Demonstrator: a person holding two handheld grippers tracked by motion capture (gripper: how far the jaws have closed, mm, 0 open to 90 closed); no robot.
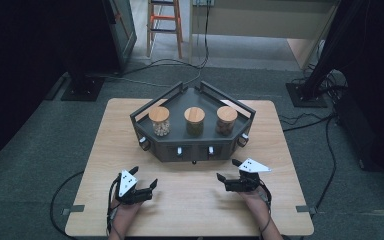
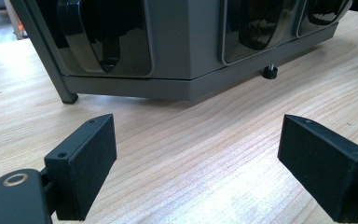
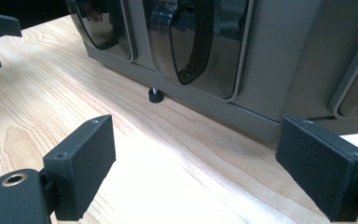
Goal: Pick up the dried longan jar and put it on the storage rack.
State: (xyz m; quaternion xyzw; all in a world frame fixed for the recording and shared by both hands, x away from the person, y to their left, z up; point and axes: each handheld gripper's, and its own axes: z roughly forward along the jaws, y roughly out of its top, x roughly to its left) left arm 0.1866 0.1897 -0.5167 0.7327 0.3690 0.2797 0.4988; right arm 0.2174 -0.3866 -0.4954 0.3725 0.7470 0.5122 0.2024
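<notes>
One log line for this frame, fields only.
left gripper: open, empty, on table | right gripper: open, empty | grey rack: untouched, ahead of both | three cork-lidded jars: on rack

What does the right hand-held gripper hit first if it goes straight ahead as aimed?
Probably the grey rack's front face. The right hand-held gripper is open over bare table, with nothing between its jaws and the glossy dark front panels. Depth is unclear; if it angles down, the tabletop comes first.

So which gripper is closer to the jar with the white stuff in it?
Left. The left gripper sits on the table almost straight in front of the white-filled jar, with the grey rack between. The right gripper is farther off to that jar's right.
</notes>
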